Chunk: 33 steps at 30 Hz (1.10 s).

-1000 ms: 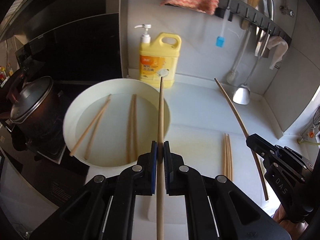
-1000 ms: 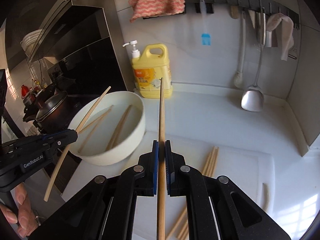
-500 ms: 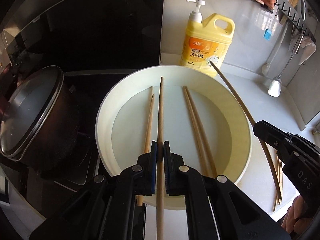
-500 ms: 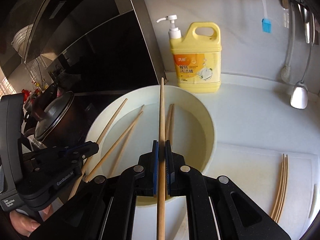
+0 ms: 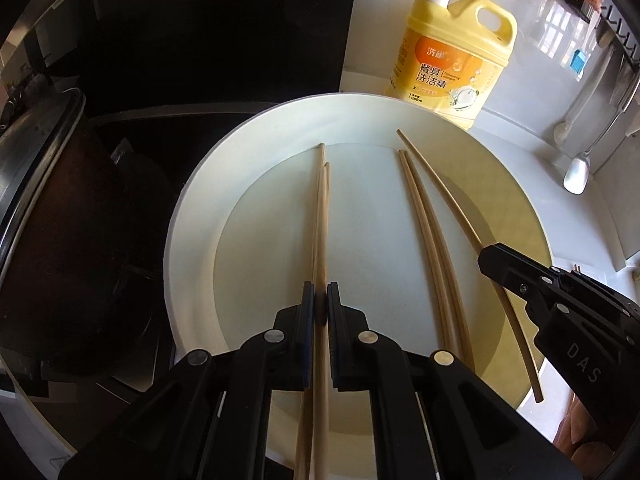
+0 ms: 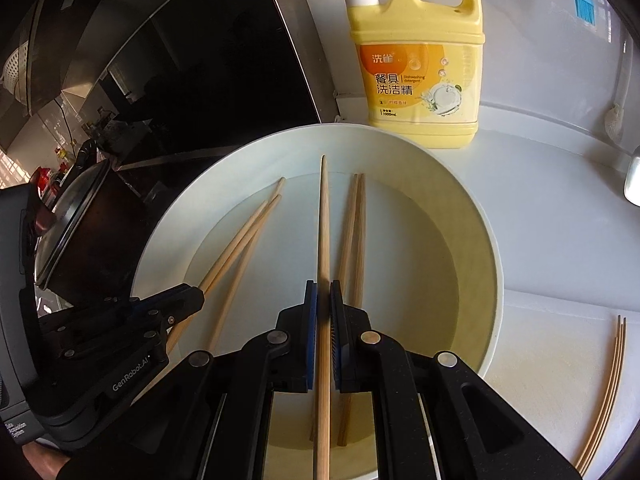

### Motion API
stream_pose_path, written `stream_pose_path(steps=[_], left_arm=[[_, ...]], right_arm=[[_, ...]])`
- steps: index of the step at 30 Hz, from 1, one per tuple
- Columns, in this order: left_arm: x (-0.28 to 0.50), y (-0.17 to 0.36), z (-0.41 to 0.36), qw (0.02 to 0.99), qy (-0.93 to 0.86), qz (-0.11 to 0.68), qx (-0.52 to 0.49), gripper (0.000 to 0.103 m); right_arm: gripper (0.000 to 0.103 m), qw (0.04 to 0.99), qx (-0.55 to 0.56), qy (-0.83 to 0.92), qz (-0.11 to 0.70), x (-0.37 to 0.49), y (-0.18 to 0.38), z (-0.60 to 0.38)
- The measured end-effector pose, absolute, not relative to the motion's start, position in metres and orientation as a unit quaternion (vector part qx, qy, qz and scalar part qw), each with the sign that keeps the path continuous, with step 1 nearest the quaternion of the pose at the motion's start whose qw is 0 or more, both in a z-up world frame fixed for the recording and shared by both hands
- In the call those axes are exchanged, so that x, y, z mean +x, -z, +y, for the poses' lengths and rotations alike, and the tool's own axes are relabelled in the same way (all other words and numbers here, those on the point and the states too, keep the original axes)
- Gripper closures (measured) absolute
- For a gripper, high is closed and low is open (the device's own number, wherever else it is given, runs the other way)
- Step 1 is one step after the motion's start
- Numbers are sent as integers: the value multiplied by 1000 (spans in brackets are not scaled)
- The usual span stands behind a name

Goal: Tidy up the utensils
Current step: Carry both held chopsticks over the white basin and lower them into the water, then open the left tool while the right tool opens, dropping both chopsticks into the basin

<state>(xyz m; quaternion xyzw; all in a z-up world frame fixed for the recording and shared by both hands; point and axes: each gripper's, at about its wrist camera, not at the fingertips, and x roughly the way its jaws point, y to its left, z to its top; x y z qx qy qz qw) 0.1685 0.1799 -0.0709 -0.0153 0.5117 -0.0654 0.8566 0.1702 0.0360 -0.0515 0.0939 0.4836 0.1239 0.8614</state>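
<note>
Wooden chopstick (image 5: 320, 220) clamped in each claw (image 5: 318, 304) (image 6: 323, 300) over white basin (image 6: 472, 208).

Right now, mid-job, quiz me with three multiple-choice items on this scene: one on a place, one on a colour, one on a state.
1. Where is the detergent bottle?
A. behind the white bowl
B. inside the bowl
C. on the stove

2. What colour is the bottle?
A. green
B. yellow
C. red

3. The right gripper is
A. open and empty
B. out of view
C. shut on a chopstick

Key: 1 A, it stands past the bowl's far rim; 2 B, yellow body; 3 C, the pads pinch the stick over the bowl.
</note>
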Motion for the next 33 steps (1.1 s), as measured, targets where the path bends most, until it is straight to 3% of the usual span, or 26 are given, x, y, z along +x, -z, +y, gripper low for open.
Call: stream_pose_path(steps=[23,25,27,29,33], left_arm=[[207,94,177,844,55,533,-27,94],[206,93,178,844,55,533,-28,87],[204,91,180,844,51,534,-32,60],[200,87,182,848,46,526,-36,42],[195,81,184,853,38,519,-37,34]], right_arm=[[94,838,105,-111,524,206,82,42],[86,840,104,-107,522,204,80,41],[78,844,103,-101,517,203,77,40],[78,846,102,-100,514,201,75,37],[77,851,103,-97,506,197,68,32]])
